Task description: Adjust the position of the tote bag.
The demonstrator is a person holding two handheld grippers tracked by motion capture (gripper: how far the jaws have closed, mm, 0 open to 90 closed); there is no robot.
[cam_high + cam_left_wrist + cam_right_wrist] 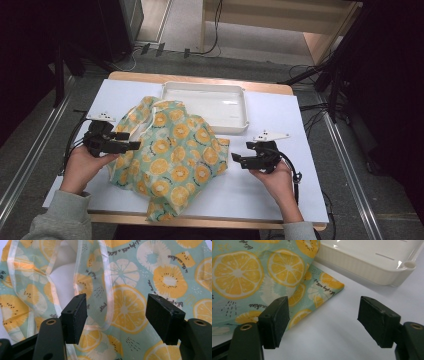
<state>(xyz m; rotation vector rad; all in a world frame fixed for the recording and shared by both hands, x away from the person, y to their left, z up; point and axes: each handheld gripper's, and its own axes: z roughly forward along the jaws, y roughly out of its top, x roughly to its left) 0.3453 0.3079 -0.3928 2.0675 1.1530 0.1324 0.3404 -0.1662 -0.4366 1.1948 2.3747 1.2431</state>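
High view: cloth (172, 157) lies crumpled mid-table, left gripper (134, 145) and right gripper (234, 159) flanking it, jaws wide, nothing held. Left gripper view: the pale hem (108, 290) should be centred between the pads before closing. Right gripper view: the corner (332, 286) near the tray (372, 267) is best taken low, against the table.

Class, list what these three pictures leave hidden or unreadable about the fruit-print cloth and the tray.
- Cloth, high view: its underside and folded layers are hidden by its own top layer.
- Printed script on the cloth, both gripper views: too small and blurred to read.
- White tray, right gripper view: far side cut off by the top edge.
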